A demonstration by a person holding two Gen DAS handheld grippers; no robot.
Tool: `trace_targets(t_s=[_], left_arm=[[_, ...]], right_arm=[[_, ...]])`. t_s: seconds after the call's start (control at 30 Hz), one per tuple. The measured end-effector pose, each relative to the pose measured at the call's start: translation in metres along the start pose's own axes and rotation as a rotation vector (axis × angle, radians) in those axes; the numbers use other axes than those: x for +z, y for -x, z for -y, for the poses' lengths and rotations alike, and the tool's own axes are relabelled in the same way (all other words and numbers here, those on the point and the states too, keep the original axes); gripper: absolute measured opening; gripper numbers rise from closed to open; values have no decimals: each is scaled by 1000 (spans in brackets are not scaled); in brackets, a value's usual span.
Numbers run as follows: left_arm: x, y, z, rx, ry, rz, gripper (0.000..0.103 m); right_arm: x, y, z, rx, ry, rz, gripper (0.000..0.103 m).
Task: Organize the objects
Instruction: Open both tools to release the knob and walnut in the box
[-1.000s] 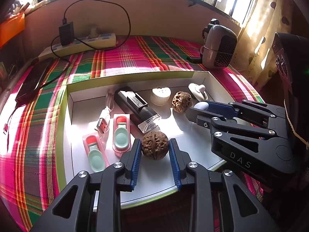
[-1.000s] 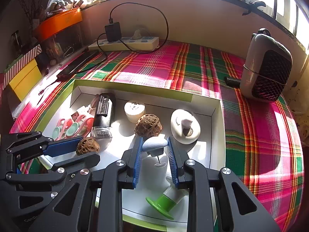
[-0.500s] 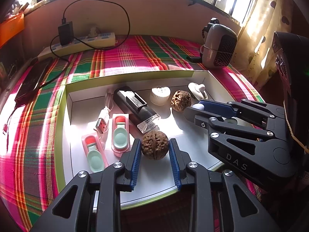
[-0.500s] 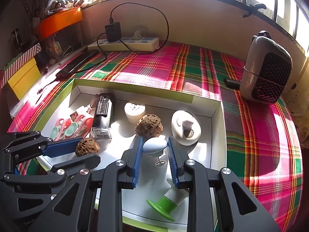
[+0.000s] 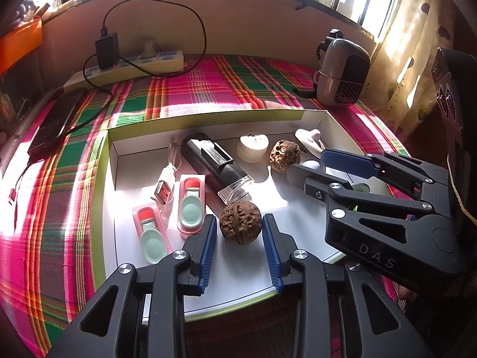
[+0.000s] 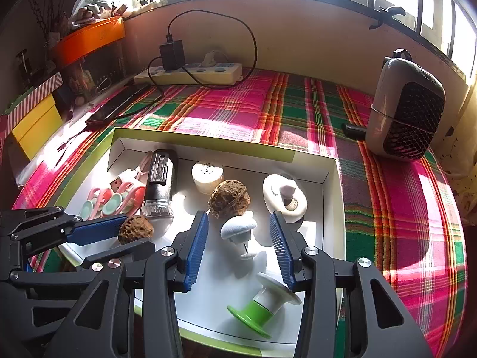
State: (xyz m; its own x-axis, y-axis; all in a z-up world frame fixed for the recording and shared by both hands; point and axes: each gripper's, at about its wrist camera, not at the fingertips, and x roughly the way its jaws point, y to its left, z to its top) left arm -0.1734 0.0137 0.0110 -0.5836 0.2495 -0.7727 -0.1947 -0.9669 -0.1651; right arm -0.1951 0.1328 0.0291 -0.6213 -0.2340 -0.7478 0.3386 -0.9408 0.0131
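Note:
A white tray with green rim [image 5: 103, 179] [image 6: 334, 197] holds the objects. My left gripper [image 5: 240, 232] is open around a round walnut [image 5: 241, 222], its pads just apart from it; the walnut also shows in the right wrist view [image 6: 135, 229]. My right gripper [image 6: 238, 232] is open, and a grey mushroom-shaped pin [image 6: 238, 229] stands loose between its jaws. A second, pitted walnut [image 5: 284, 155] [image 6: 229, 198] lies further back. A green and white spool [image 6: 263, 301] lies near the tray's front.
The tray also holds a black device [image 5: 213, 164], two pink clips [image 5: 189, 205], a USB plug [image 5: 164, 186], a white cap [image 6: 207, 176] and a white oval holder [image 6: 284, 198]. On the plaid cloth are a power strip [image 6: 190, 73], a phone [image 5: 55, 120] and a grey heater [image 6: 407, 117].
My right gripper has opened and let go of the grey pin, which now rests on the tray. My left gripper has opened a little around the walnut.

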Motion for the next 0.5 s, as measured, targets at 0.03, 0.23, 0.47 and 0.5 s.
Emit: trace_targets(t_s=[0.03, 0.23, 0.47, 0.5], left_arm=[[0, 2, -1, -3, 4, 4, 30], [-1, 14, 1, 28, 12, 40, 30], [-8, 35, 2, 58, 17, 76, 30], [-9, 38, 2, 64, 21, 80, 30]], right_arm=[[0, 2, 0, 0, -4, 5, 44], [-2, 16, -2, -3, -21, 33, 44], [-10, 35, -1, -9, -59, 62, 44], [-11, 38, -1, -10, -65, 65, 44]])
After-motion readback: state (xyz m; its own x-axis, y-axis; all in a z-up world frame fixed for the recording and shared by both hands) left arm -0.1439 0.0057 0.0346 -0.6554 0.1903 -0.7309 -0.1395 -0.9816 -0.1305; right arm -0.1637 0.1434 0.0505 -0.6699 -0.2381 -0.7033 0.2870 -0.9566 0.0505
